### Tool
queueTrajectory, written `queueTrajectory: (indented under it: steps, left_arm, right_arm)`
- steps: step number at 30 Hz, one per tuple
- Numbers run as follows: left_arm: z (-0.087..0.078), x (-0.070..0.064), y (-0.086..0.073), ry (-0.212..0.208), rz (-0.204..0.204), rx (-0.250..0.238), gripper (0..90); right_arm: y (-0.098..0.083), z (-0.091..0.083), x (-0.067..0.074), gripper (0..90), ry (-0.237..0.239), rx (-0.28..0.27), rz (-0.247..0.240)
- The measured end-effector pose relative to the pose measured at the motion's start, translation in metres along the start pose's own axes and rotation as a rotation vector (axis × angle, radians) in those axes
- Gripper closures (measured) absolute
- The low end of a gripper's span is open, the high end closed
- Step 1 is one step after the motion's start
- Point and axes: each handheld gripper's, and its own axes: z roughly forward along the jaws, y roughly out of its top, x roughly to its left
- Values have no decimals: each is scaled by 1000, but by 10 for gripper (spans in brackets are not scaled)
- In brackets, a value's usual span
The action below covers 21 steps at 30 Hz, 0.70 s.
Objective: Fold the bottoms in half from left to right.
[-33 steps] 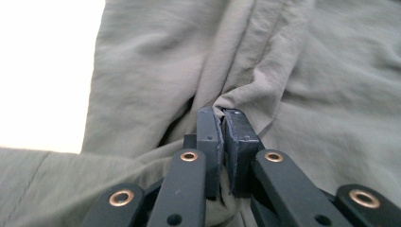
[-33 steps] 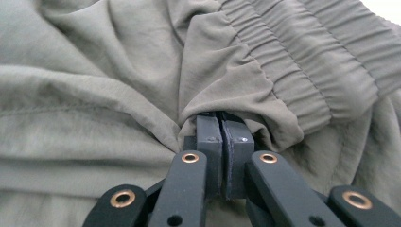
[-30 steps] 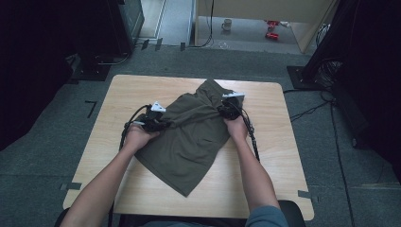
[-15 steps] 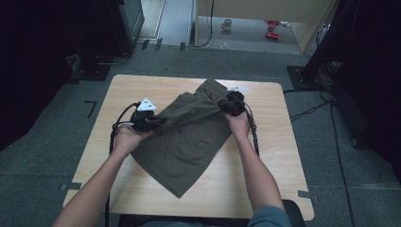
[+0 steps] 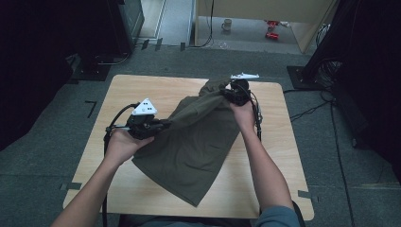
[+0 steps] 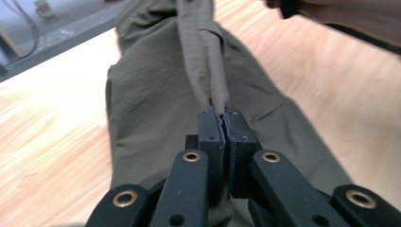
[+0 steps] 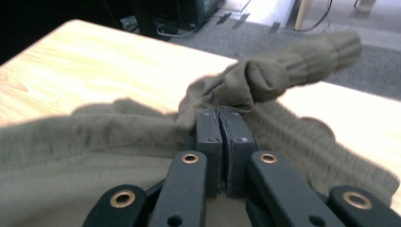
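Jaws on both grippers were pressed together on folds of the olive-green garment (image 5: 198,142): the left gripper (image 6: 222,118) pinched a bunched ridge of fabric, and the right gripper (image 7: 220,118) clamped cloth just below a ribbed, elasticated band. Compared with a second before, both hands had come up off the tabletop (image 5: 156,92) and spread wider, the left gripper (image 5: 158,125) drawn out toward the table's left side and the right gripper (image 5: 229,92) carried toward the far edge, so the cloth between them, which had lain in a loose heap, was pulled into a taut line. That stretched edge ran slantwise from near left to far right, while the rest of the garment hung from it and trailed on the wood, narrowing to a corner that pointed at the near edge. The fabric looked thin, matte and creased, with a gathered ribbed hem at the far end.
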Motion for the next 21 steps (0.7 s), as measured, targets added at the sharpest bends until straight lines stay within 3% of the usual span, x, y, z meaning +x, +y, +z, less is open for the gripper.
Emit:
queueTrajectory:
  steps: [2,4,7,8,10,12,13,14,15,16,18,21]
  left_arm:
    - [-5,-8,5,-17,-4,-25,879]
    - [-7,-17,10,-50,-15,-43,877]
    - [-6,-27,13,-67,-12,-49,875]
    - [1,-35,13,-81,-4,-48,875]
    - [5,-39,13,-93,-4,-49,876]
    - [21,-50,8,-130,-7,-34,874]
    - [21,-50,8,-130,-7,-34,874]
    - [33,-56,5,-159,-14,-22,873]
    - [33,-56,5,-159,-14,-22,872]
    - [43,-62,2,-197,-40,-18,872]
    - [54,-70,-1,-226,-53,-12,870]
    - [70,-82,-7,-238,-17,15,866]
  right_arm:
    - [4,-5,2,874,-1,-32,-10]
    - [10,-9,2,872,9,-10,-8]
    - [12,-12,1,869,10,-17,-13]
    - [11,-12,-1,866,-3,8,-33]
    - [10,-12,-2,865,-13,27,-42]
    - [3,-11,-7,863,-42,88,-71]
    - [0,-10,-9,863,-50,105,-74]
    - [-4,-10,-12,863,-58,119,-82]
    - [-4,-10,-12,863,-58,119,-82]
    - [-11,-10,-18,863,-63,148,-75]
    - [-19,-11,-25,861,-68,156,-65]
    - [-31,-9,-33,861,-88,215,-76]
